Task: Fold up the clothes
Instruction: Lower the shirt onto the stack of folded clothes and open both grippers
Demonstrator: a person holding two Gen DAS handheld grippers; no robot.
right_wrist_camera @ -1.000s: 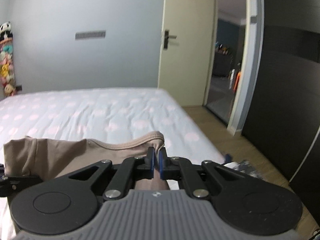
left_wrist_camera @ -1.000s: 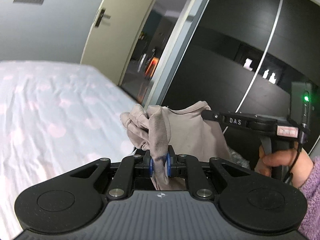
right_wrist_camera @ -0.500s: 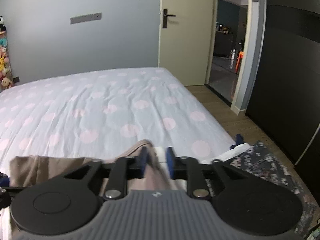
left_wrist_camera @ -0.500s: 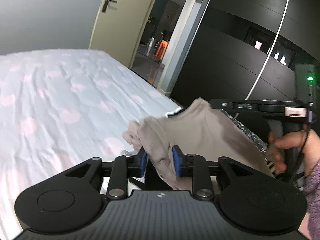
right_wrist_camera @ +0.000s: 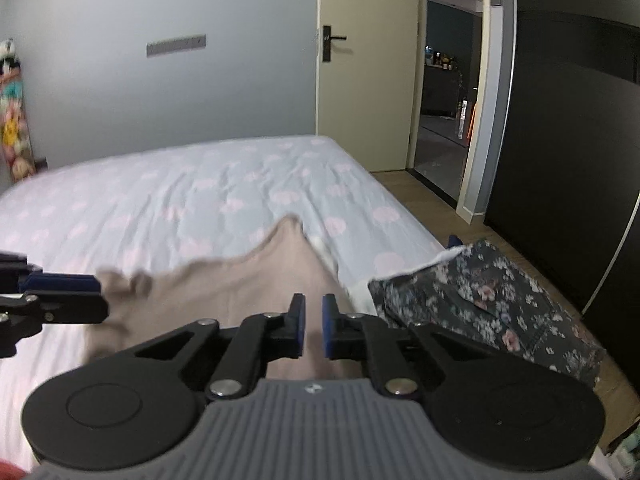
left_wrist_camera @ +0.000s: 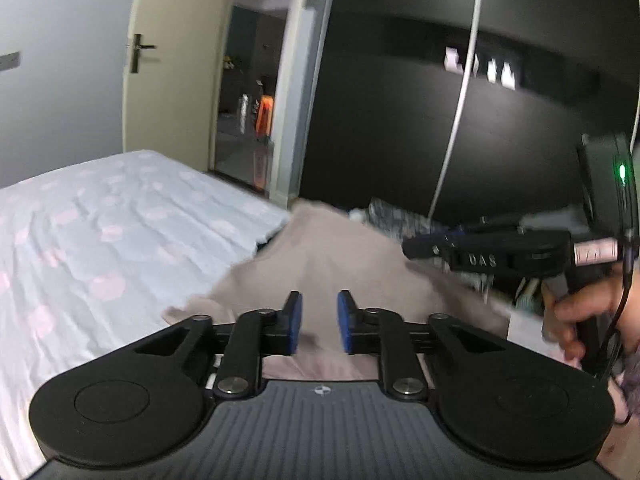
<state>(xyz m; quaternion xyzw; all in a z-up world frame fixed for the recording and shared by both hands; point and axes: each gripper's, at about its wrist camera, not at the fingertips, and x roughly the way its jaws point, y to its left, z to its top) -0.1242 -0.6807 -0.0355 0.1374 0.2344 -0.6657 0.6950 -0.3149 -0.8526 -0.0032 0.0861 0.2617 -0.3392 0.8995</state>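
beige garment (left_wrist_camera: 332,264) on bed (left_wrist_camera: 100,240), under both claws | left gripper (left_wrist_camera: 319,322) parted, just closing (nothing pinched) | right gripper (right_wrist_camera: 313,326) likewise

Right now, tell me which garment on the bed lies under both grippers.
The plain beige garment, spread beneath the left gripper and right gripper. The dark floral garment lies off to the right, at the bed's edge.

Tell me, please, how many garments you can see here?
2: a beige garment spread on the bed near both claws, and a dark floral garment over the bed's right corner. More may be hidden below.
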